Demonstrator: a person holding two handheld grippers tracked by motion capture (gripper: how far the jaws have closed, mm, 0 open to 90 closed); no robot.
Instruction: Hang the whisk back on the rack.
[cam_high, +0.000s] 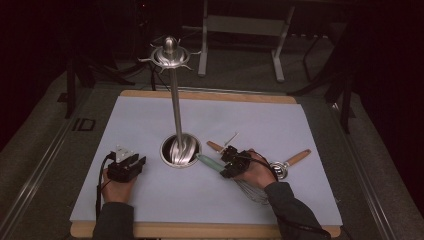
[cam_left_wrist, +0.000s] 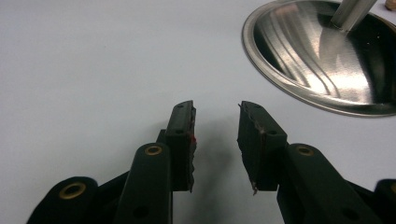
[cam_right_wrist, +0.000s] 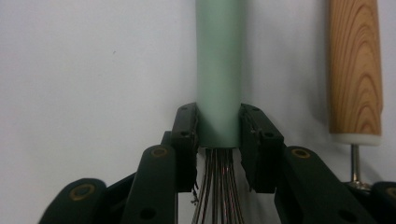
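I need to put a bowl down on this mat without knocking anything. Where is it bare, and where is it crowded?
Bare: the mat behind the stand's round base up to the far edge, and the near strip between the left gripper and the right gripper. Crowded: right of the base, where the whisk's green handle and the wooden-handled tools lie.

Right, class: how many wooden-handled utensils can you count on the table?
2. One wooden handle lies just beyond the right gripper, which grips a green whisk, near the stand base. The second handle lies right of the right hand. That hand may hide more.
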